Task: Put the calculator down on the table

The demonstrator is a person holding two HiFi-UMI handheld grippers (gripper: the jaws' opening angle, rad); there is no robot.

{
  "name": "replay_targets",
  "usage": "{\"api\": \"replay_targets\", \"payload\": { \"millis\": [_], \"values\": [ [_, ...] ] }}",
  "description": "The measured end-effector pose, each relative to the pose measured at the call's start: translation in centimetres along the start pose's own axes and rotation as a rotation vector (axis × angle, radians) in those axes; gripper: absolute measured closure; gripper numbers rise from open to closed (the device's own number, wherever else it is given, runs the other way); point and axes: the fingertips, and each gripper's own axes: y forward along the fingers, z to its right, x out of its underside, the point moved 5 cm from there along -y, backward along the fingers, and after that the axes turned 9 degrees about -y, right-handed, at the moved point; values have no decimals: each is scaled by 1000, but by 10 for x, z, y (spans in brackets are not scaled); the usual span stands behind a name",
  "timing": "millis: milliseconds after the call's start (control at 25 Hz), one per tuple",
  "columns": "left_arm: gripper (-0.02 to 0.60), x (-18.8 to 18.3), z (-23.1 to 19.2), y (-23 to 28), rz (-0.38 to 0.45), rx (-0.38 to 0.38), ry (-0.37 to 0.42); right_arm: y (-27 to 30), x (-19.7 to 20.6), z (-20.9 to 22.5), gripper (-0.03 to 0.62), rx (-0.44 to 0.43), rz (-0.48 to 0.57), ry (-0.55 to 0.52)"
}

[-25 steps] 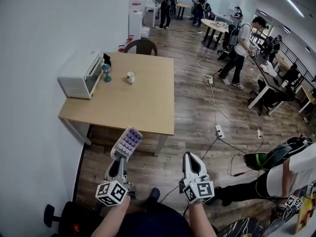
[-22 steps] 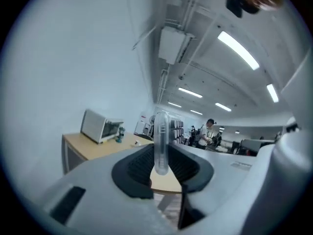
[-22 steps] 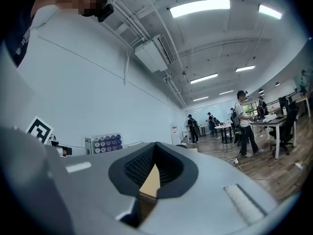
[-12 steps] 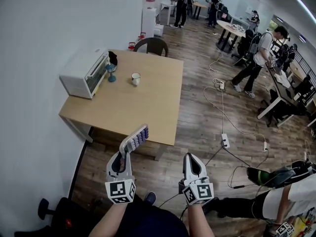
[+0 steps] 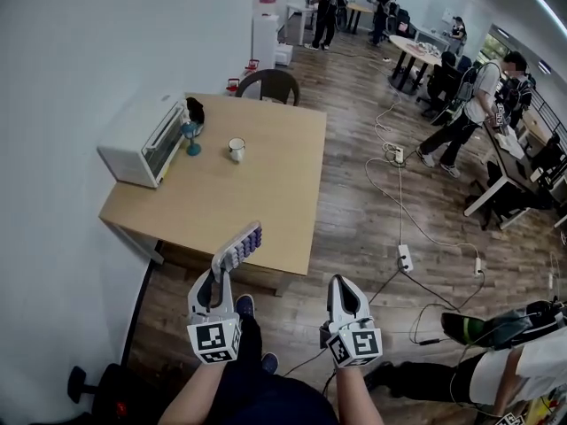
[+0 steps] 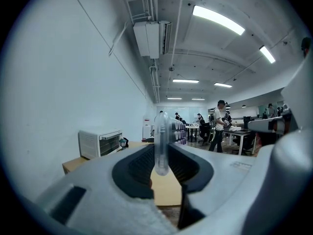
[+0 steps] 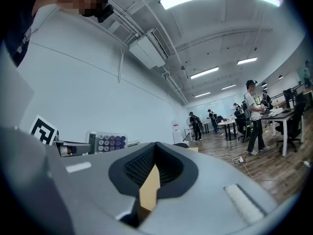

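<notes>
The calculator (image 5: 240, 247) is a slim grey slab with purple keys, and my left gripper (image 5: 220, 278) is shut on its near end. It sticks out forward, turned on its edge, just short of the wooden table's (image 5: 266, 193) front edge. In the left gripper view the calculator (image 6: 161, 142) stands as a thin upright strip clamped between the jaws of the left gripper (image 6: 162, 166). My right gripper (image 5: 345, 284) hovers to the right over the floor, shut and holding nothing. The right gripper view shows the right gripper (image 7: 155, 152) with pads together and the calculator (image 7: 107, 142) off to the left.
On the table's far left stand a white toaster oven (image 5: 135, 142), a small blue goblet (image 5: 190, 136) and a white cup (image 5: 236, 149). A chair (image 5: 271, 85) is at the far end. Cables and a power strip (image 5: 406, 257) lie on the floor right; people stand further off.
Both grippers have come closer to the table's front edge. The left gripper has rolled, so the calculator's key face now turns sideways instead of facing up. The grip is unchanged.
</notes>
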Motion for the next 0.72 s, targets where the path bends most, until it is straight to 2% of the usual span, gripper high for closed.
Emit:
{"api": "replay_targets", "payload": {
  "millis": [280,480,720],
  "values": [
    [495,-2,-5,66,6,-1,-1,49,6,29,582,10,-14,-15],
    [495,-3,-18,138,-9,14,0,115,7,54,582,38,-5,-27],
    [495,-22,-33,237,-25,67,26,207,2,82,582,80,-26,-82]
  ]
}}
